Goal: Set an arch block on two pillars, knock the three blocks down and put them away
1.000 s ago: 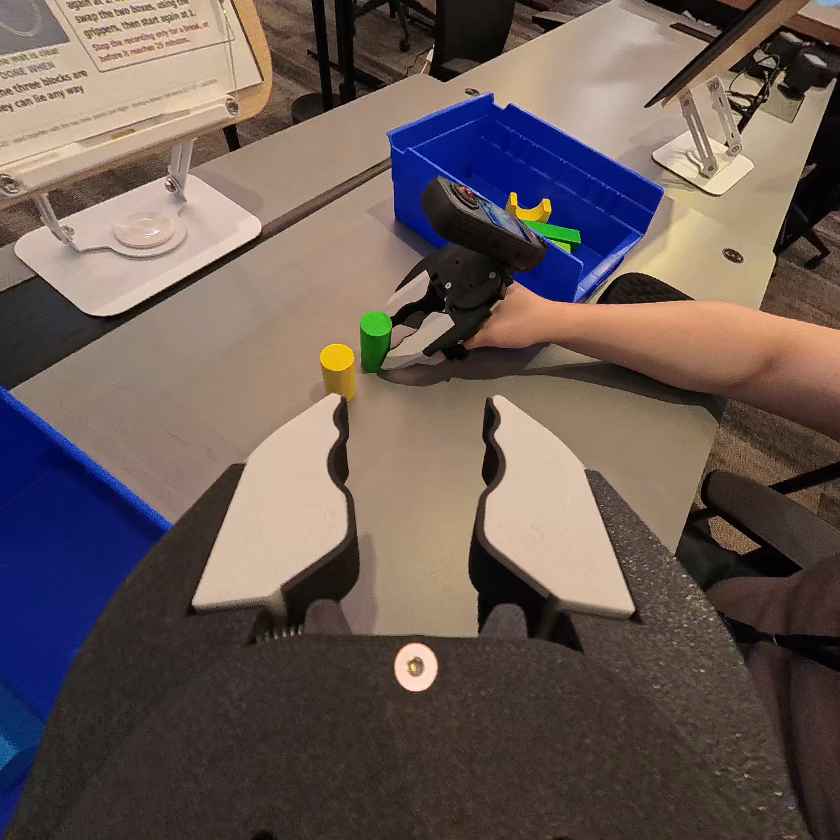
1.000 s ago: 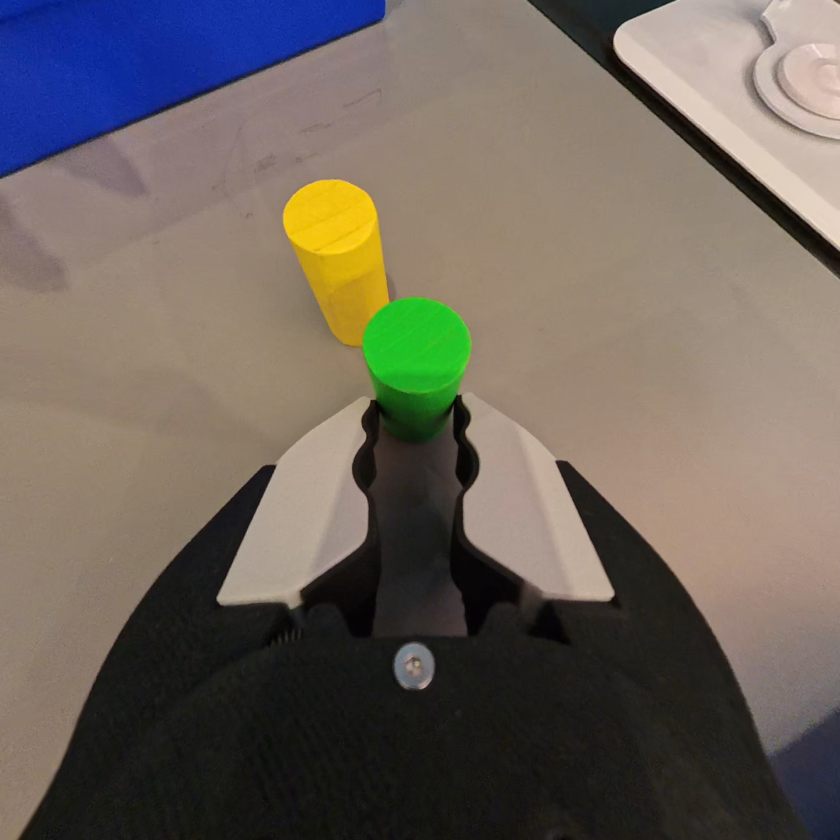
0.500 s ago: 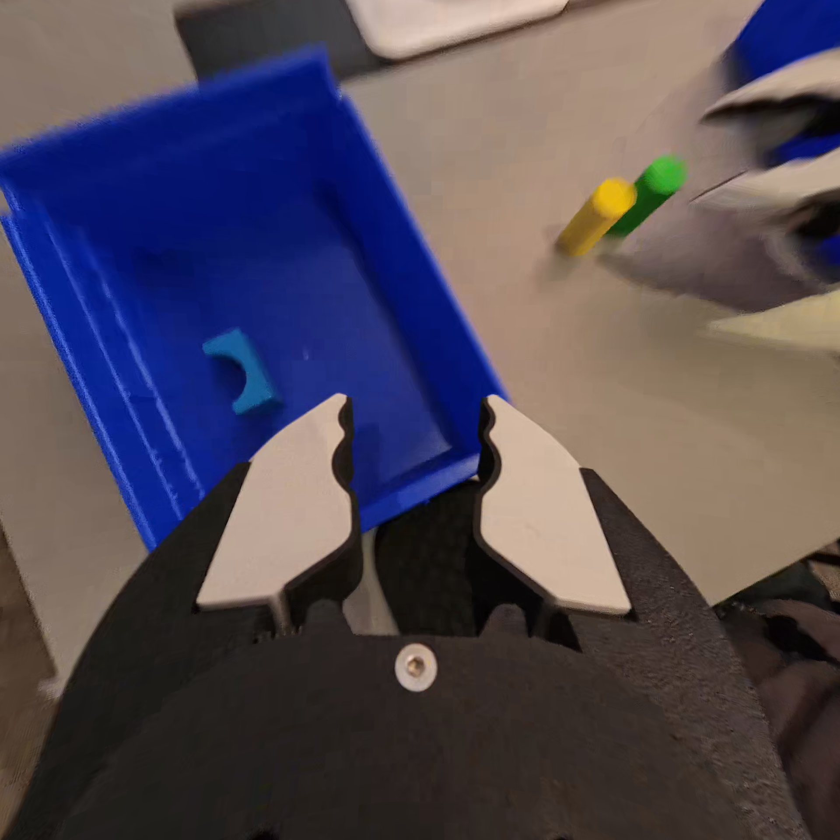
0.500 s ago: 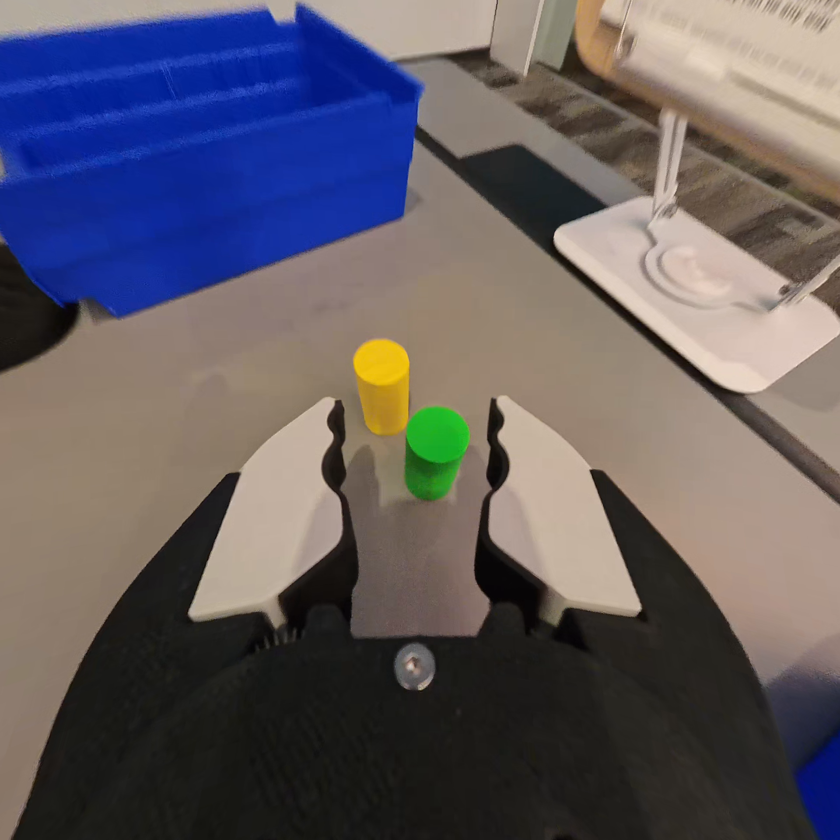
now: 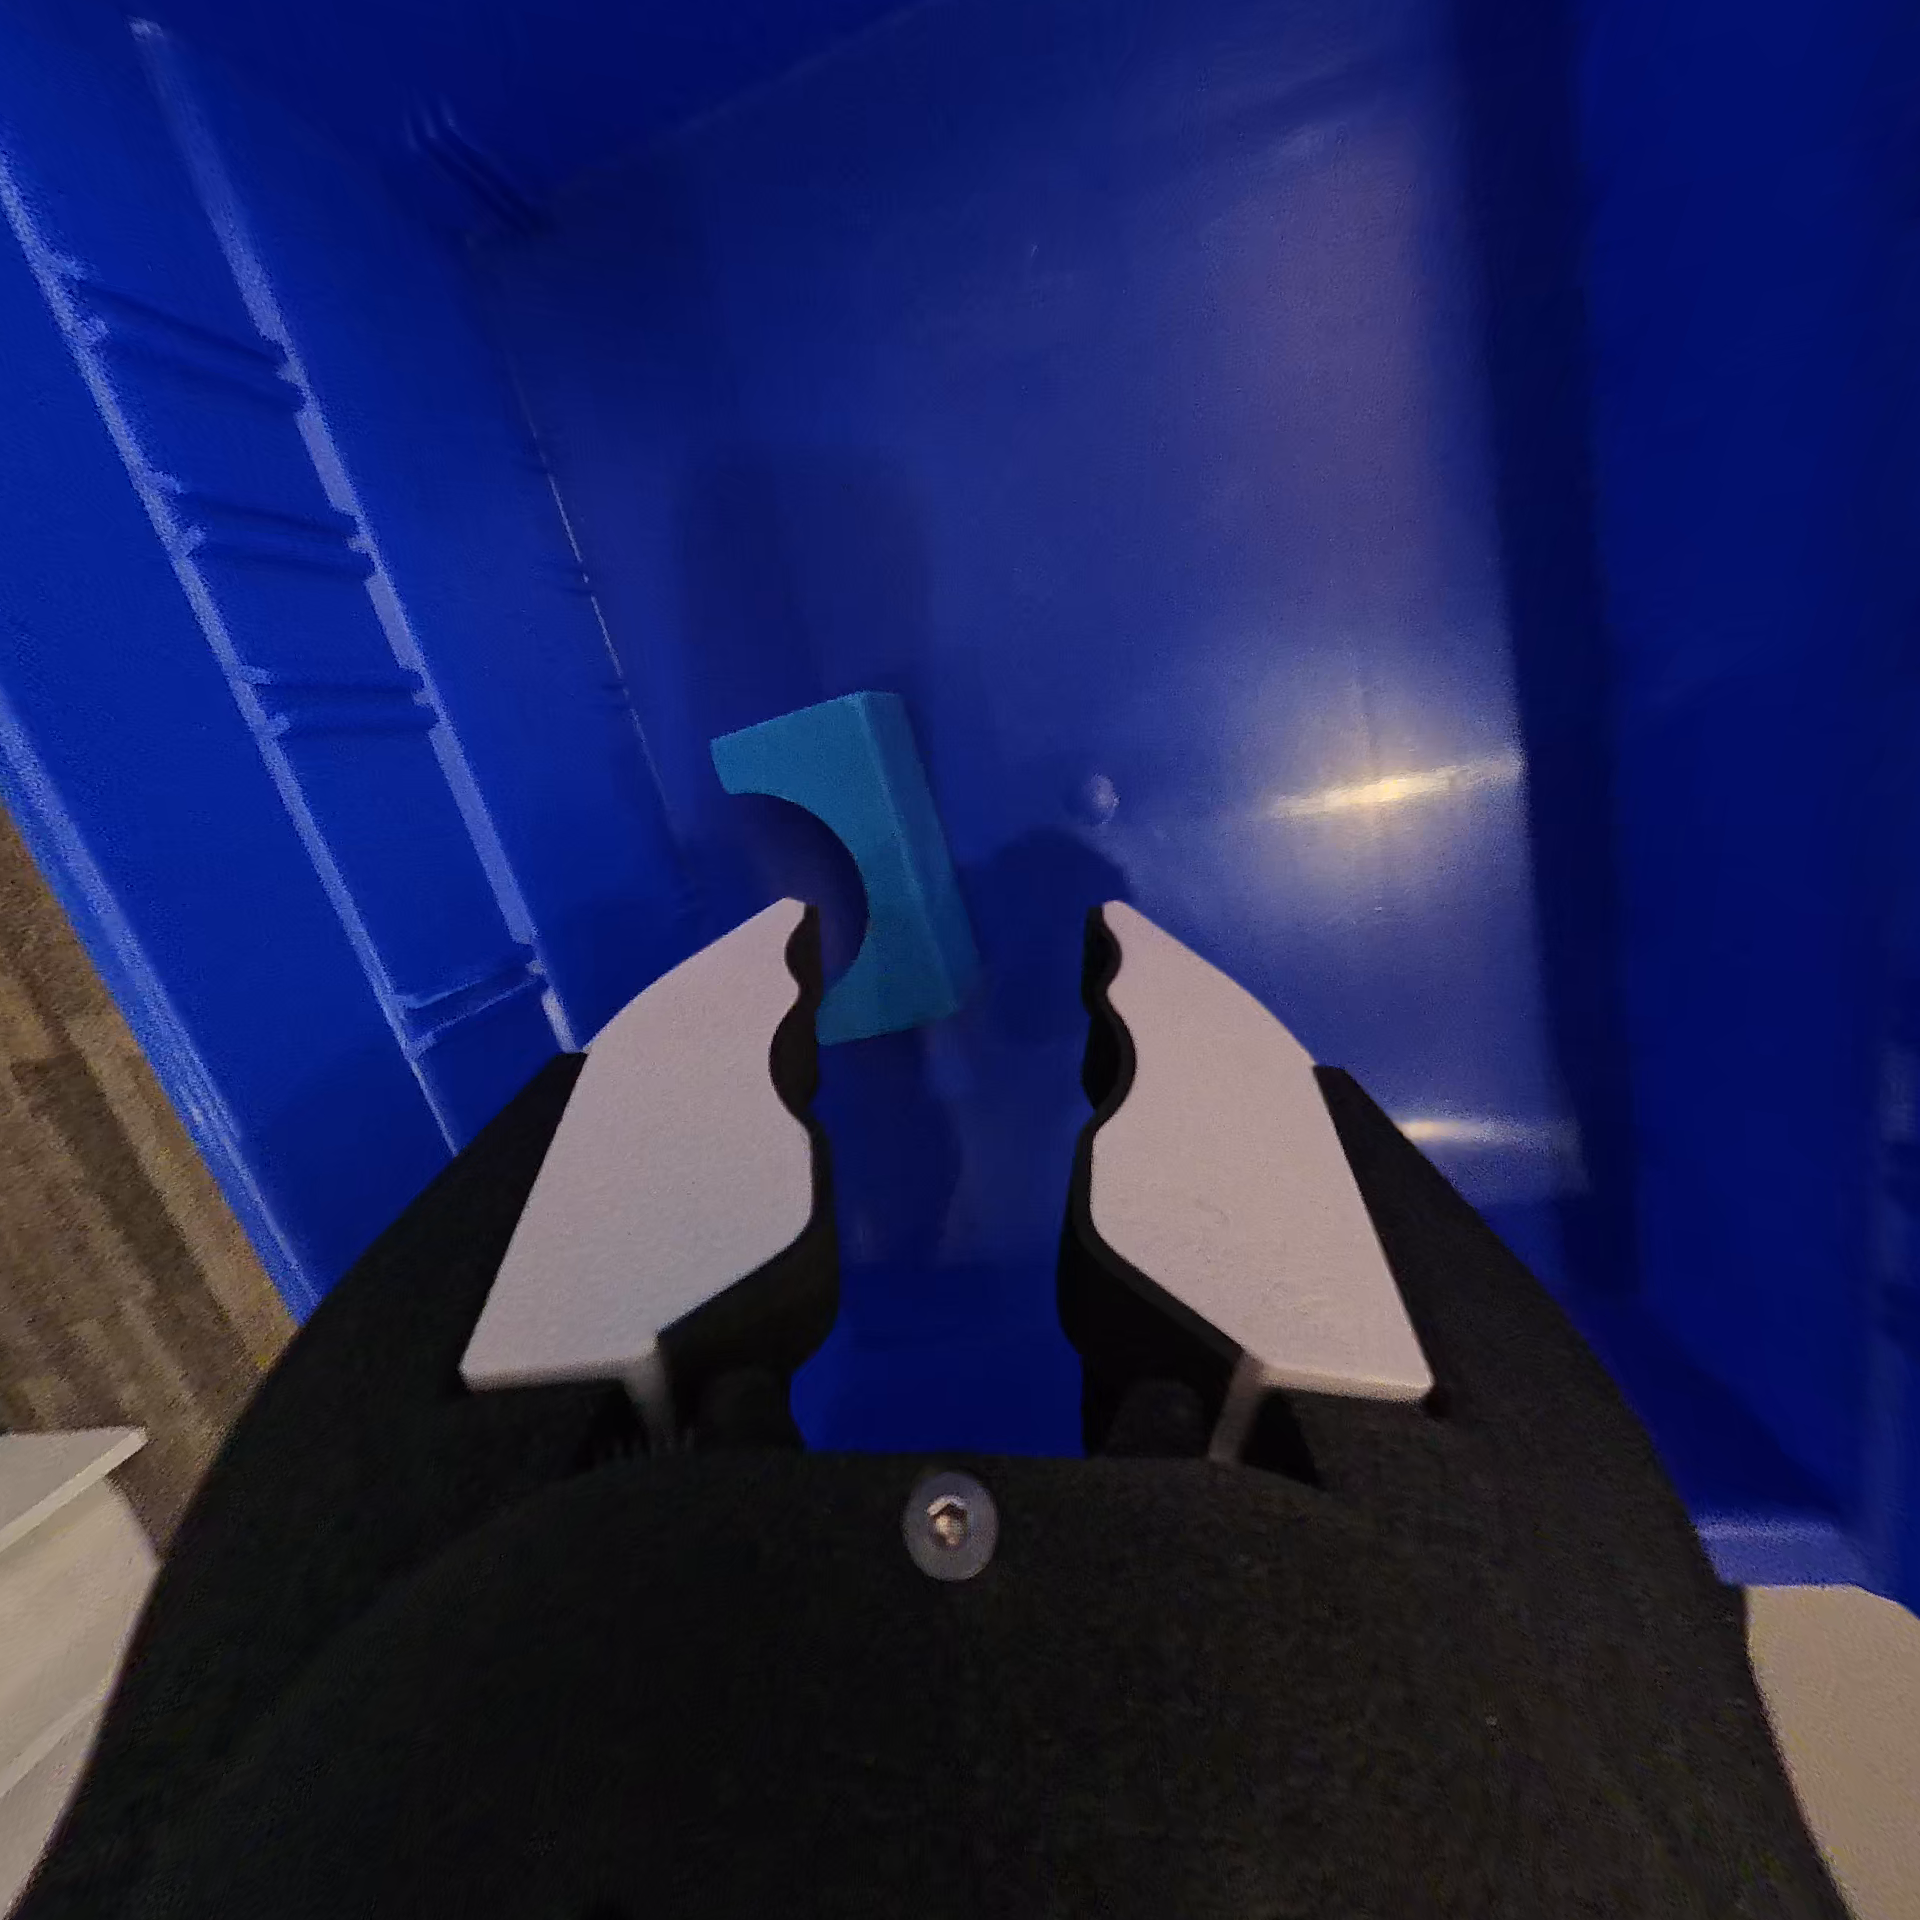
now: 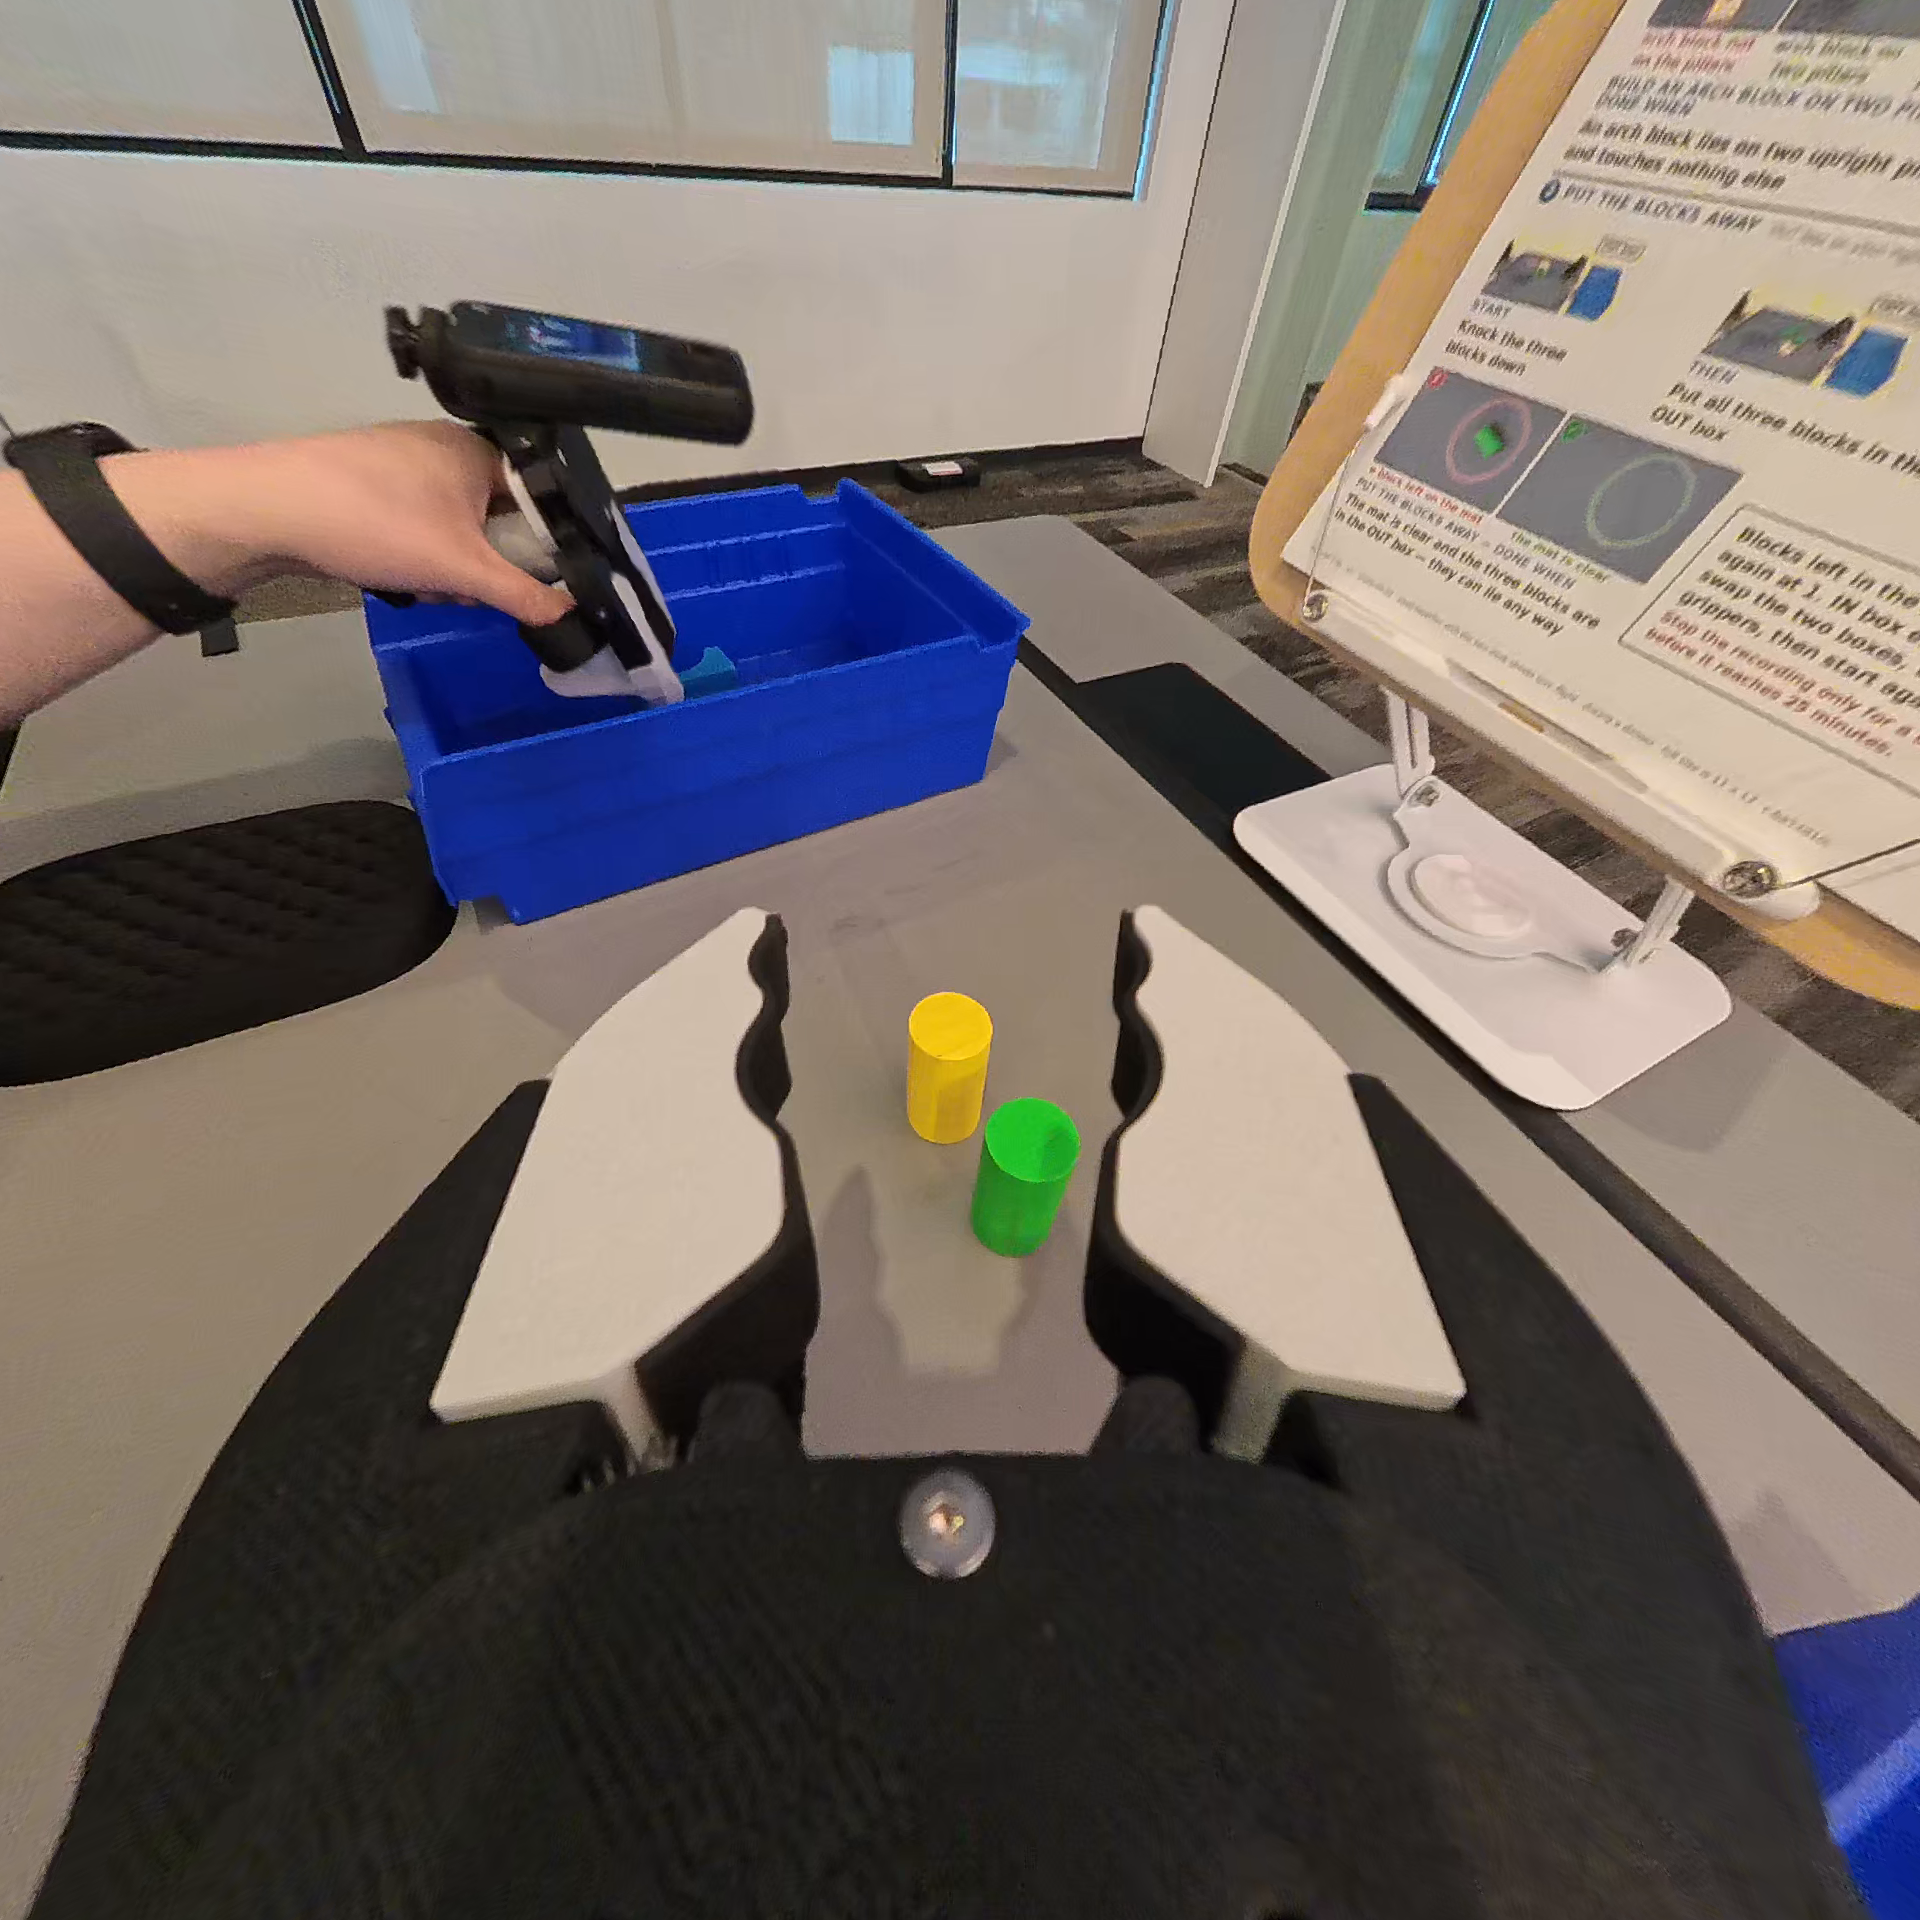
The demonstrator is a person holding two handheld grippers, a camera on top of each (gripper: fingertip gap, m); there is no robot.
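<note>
A teal arch block lies on the floor of a blue bin. My left gripper is open inside the bin, its left fingertip just beside the arch, not gripping it. The right wrist view shows that gripper dipped into the bin next to the arch block. A yellow pillar and a green pillar stand upright and close together on the grey table. My right gripper is open and empty, drawn back above them.
An instruction board on a white stand is at the right of the table. A black mesh chair back is at the left edge. A corner of another blue bin shows at the bottom right. About 40 cm separates my left fingertips from my right. Between my right fingertips and the green pillar there is roughly 12 cm.
My left gripper swung from the pillars into the blue bin, down next to the arch. My right gripper let go of the green pillar, opened and pulled back and up.
</note>
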